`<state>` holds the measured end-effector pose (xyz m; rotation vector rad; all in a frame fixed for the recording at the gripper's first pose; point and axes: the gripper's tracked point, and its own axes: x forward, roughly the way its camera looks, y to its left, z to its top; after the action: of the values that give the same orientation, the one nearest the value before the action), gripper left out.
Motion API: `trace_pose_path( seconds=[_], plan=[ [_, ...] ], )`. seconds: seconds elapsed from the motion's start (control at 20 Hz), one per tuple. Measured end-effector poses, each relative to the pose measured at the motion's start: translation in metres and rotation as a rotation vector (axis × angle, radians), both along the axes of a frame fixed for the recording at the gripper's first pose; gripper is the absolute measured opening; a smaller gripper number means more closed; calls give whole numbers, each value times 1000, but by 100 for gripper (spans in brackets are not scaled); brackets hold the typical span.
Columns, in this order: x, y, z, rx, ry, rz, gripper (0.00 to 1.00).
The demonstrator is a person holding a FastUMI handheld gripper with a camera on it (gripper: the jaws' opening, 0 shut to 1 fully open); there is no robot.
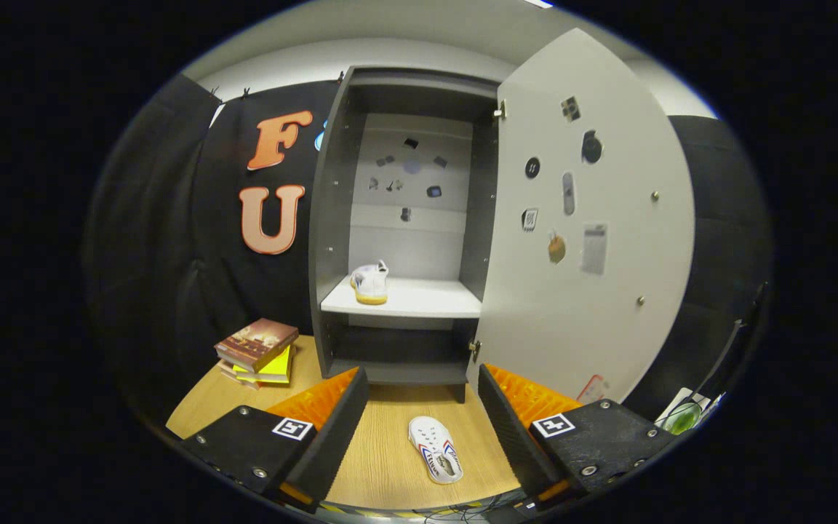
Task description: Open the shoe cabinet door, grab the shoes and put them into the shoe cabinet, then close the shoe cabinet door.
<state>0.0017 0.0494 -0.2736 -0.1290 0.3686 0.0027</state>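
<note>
Between the fingers, low on the floor (390, 451), one shoe (435, 449) is seen, lying flat with its toe toward the cabinet (332, 218). The gripper (423, 426) is held wide open, nothing gripped, neither finger touching the shoe. The shoe is placed nearer the right finger (513, 429) than the left finger (332, 429), and just in front of the cabinet's base.

Beyond the fingers the cabinet is seen standing upright against the booth wall. Its door (586, 291) is swung fully open to the cabinet's right, with hinges visible at the top and bottom of the opening. Small stickers are stuck on the door's inner face and on the cabinet's back panel. A second shoe (370, 282) is seen on the shelf (426, 300) inside the cabinet, toward the shelf's left end, heel facing out. The compartment under the shelf is dark; its contents cannot be told.

Left of the cabinet, a stack of books (257, 351) is laid on the floor, close to the cabinet's left side panel. Right of the open door, some papers and a green object (683, 416) are partly seen; what they are cannot be told.
</note>
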Motion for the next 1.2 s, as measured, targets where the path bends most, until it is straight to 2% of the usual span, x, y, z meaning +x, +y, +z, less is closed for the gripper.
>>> trace_pose_path(
  seconds=[0.25,0.45,0.7,0.95,1.1,1.2],
  plan=[
    [12,-24,-126,-81,202,5,96],
    [13,-34,-218,-35,392,-14,91],
    [28,-38,-284,58,501,-56,80],
    [29,-36,-323,74,563,-57,56],
    [32,-46,-336,65,588,-86,48],
    [34,-46,-335,96,587,-103,32]
  ],
)
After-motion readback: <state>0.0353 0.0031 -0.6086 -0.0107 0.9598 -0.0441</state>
